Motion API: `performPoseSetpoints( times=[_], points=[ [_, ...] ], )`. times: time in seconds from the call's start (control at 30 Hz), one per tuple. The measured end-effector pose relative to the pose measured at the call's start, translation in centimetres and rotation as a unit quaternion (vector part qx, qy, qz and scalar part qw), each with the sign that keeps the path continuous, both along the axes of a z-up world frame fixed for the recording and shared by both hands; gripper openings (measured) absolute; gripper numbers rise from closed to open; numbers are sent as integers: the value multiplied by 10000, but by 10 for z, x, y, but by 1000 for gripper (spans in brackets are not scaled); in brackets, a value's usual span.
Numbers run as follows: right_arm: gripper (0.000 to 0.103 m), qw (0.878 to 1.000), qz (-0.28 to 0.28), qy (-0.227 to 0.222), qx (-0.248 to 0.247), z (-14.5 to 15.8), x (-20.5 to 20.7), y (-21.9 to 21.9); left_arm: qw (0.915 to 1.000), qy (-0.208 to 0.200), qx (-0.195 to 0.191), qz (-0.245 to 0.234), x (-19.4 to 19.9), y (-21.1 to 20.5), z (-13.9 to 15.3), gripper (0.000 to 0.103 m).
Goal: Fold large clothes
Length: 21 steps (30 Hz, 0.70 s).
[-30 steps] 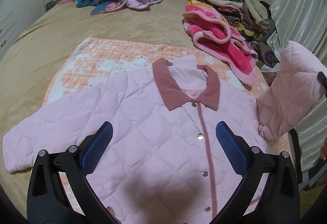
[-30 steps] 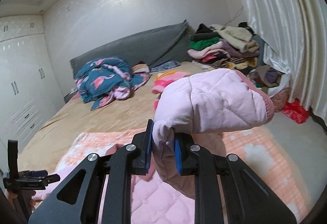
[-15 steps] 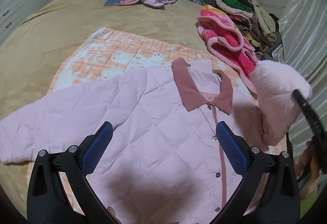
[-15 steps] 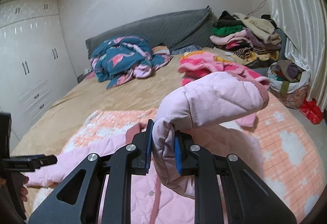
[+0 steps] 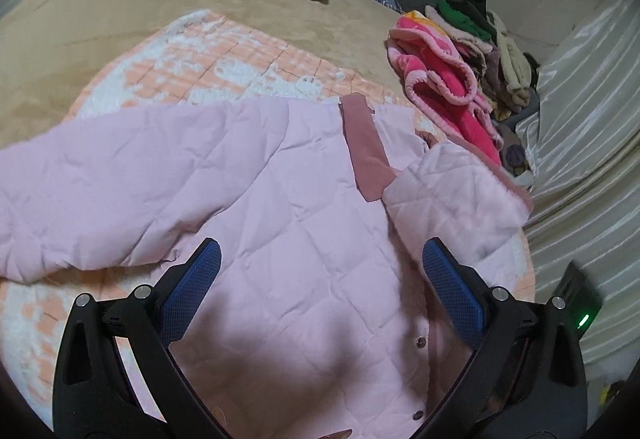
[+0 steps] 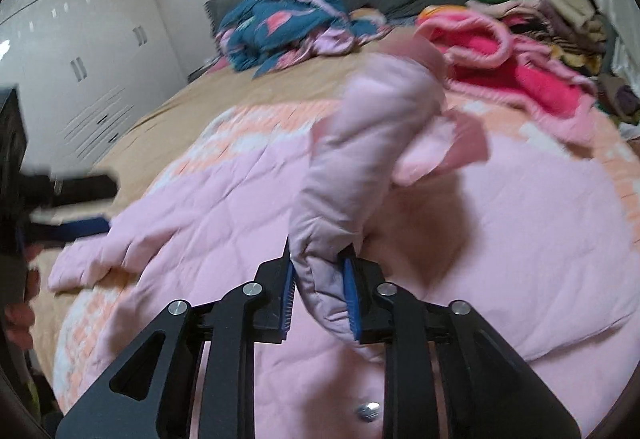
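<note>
Left wrist view: left gripper fingers wide apart, empty, over pink quilted jacket spread on the bed. One sleeve already folded inward; other sleeve and body left.

Right wrist view: right gripper fingers, just loosening, the sleeve cuff between them. Clothes pile at far bed corner, wardrobe beyond.

The left gripper tilts downward with its jaws spread wide and nothing between them. The right gripper, also tilted down, has jaws just easing apart, the jacket sleeve between its pads.
</note>
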State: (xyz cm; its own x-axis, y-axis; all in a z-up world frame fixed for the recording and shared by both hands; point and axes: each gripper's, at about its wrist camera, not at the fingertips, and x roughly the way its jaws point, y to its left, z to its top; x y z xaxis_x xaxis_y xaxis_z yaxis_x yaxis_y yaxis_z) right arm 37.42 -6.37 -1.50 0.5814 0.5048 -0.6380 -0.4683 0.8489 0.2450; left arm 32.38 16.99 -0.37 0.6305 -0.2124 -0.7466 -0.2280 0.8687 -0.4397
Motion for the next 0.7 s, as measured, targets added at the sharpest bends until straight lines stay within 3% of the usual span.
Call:
performPoseSetpoints(
  times=[0.13,0.3,0.43,0.5,0.6,0.7],
  points=[
    [24,9992,294,113,-266,-18,-12,19,9992,-101,-347,197,-3,12,-4,95],
    [28,9979,417,289,-394,-31,-14,26,9984,-17,-490,286,-3,17,-11,95],
    [57,9964,614,512,-294,-33,-14,27,9967,86,-764,252,-1,14,-22,95],
    [58,9954,727,510,-350,-33,-18,30,9958,113,-877,224,0,11,-27,95],
    [68,9941,861,466,-468,-28,-29,31,9946,209,-1004,186,1,6,-34,95],
    [74,9945,890,528,-164,-18,-38,16,9927,413,-1123,140,4,-1,-47,95]
  ],
)
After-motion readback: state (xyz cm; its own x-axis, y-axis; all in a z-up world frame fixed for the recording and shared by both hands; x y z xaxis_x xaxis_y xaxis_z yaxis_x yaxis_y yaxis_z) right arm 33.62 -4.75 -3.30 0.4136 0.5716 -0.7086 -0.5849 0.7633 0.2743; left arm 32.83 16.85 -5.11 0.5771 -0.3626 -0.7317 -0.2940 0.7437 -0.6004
